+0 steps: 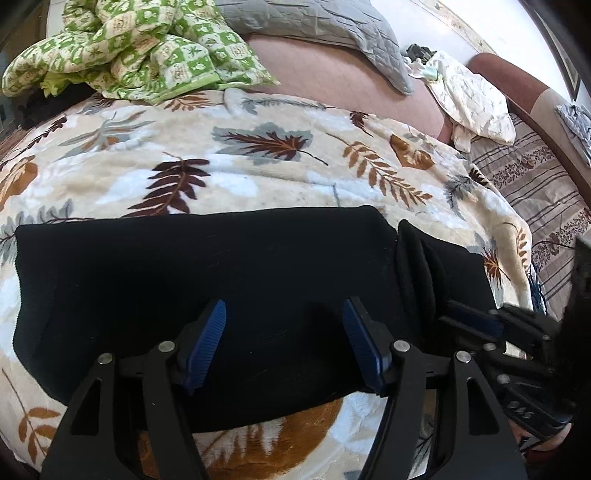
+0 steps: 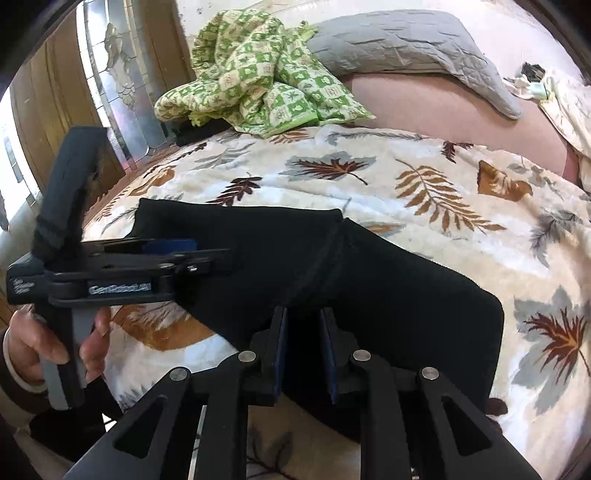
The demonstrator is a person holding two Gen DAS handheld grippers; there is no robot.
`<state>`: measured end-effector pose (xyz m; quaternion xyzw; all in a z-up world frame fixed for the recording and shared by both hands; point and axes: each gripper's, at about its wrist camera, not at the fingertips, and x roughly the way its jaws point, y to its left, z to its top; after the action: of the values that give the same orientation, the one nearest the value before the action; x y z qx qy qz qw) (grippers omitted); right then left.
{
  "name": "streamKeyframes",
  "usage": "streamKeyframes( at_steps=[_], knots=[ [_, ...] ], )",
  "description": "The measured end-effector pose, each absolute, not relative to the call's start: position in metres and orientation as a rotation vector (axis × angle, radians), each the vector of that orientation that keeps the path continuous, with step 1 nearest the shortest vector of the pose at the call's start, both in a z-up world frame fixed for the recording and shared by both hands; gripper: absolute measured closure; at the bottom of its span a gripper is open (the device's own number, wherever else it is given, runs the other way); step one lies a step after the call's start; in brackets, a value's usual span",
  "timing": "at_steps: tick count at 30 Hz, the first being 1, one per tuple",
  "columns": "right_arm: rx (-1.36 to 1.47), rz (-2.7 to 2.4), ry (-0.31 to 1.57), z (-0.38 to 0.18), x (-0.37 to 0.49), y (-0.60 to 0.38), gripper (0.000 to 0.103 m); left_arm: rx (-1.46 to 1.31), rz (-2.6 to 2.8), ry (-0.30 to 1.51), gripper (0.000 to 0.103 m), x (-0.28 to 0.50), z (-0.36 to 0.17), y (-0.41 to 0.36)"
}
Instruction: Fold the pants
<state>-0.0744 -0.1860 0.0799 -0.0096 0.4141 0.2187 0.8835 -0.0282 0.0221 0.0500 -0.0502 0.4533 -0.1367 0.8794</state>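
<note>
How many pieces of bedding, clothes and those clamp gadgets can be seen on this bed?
Blankets and quilts: 3 (leaf blanket, green checked quilt, grey quilt)
Black pants: 1
Hand-held grippers: 2 (left hand-held gripper, right hand-held gripper)
Total: 6

Folded black pants (image 1: 229,266) on leaf-print blanket (image 1: 258,166)

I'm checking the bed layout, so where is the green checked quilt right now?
The green checked quilt lies bunched at the far left of the bed, beyond the leaf-print blanket and beside the grey pillow.

pants (image 1: 221,266): matt black knit | blanket (image 1: 258,166): plush fleece
</note>
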Motion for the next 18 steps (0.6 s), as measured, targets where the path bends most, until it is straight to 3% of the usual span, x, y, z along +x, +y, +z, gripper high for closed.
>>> streamKeyframes(
  at_steps=[8,11,16,18],
  knots=[
    [-0.022,0.456,0.905,0.073,-0.066,-0.182,0.08,-0.154,-0.277,0.946,0.033,-0.03,0.051,0.037],
    [-0.02,0.46,0.879,0.083,-0.064,-0.183,0.071,-0.177,-0.269,0.949,0.032,-0.031,0.052,0.043],
    [-0.025,0.495,0.865,0.091,-0.055,-0.169,0.071,-0.289,-0.252,0.945,0.03,-0.044,0.059,0.068],
    [-0.037,0.53,0.858,0.095,-0.048,-0.157,0.066,-0.359,-0.211,0.924,0.028,-0.054,0.061,0.087]
  ],
)
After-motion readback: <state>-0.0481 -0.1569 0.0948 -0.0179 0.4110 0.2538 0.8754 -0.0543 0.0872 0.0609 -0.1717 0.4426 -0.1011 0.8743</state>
